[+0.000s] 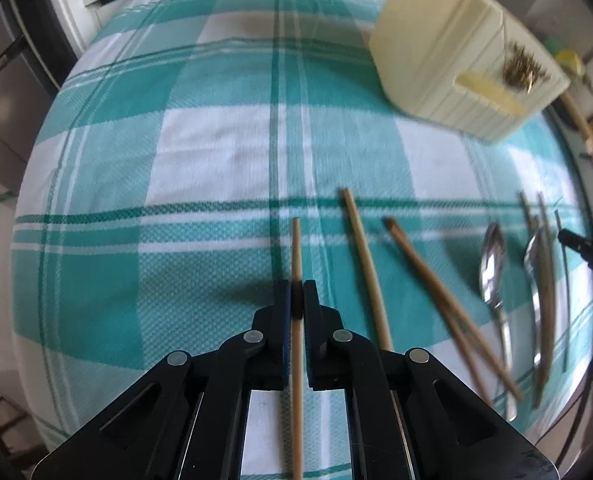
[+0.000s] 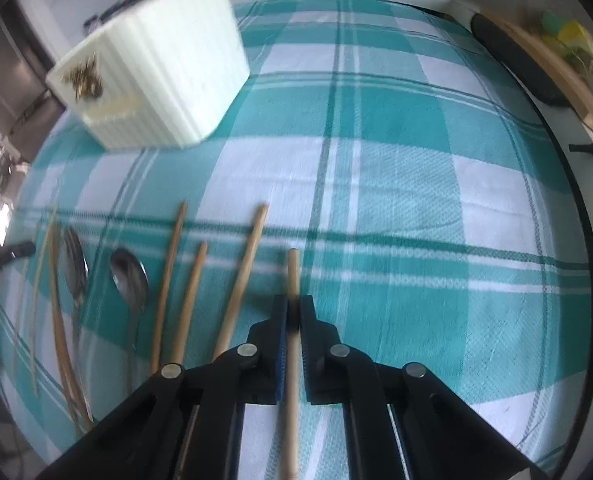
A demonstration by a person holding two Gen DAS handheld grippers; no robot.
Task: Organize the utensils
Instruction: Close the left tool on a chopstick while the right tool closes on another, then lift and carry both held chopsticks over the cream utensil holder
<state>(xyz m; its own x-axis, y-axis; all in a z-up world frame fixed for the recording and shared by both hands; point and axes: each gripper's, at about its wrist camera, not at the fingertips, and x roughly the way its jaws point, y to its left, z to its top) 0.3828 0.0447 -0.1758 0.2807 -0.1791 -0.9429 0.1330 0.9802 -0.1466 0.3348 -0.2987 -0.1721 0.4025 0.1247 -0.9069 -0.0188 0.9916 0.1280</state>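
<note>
In the left wrist view my left gripper (image 1: 296, 292) is shut on a thin wooden chopstick (image 1: 296, 248), which runs between the pads and sticks out ahead over the checked cloth. To its right lie more chopsticks (image 1: 366, 268) and two metal spoons (image 1: 492, 264). In the right wrist view my right gripper (image 2: 293, 308) is shut on another wooden chopstick (image 2: 293, 272), held lengthwise between the pads. Left of it lie three chopsticks (image 2: 242, 276), then two spoons (image 2: 130, 276). A cream ribbed utensil holder (image 1: 448, 60) (image 2: 160, 76) stands farther back on the cloth.
The teal and white checked cloth (image 1: 216, 152) (image 2: 396, 184) covers the table. A black object (image 1: 584, 248) (image 2: 4, 256) pokes in beyond the spoons and thin sticks. A wooden board and a dark item (image 2: 512, 64) sit at the far right edge.
</note>
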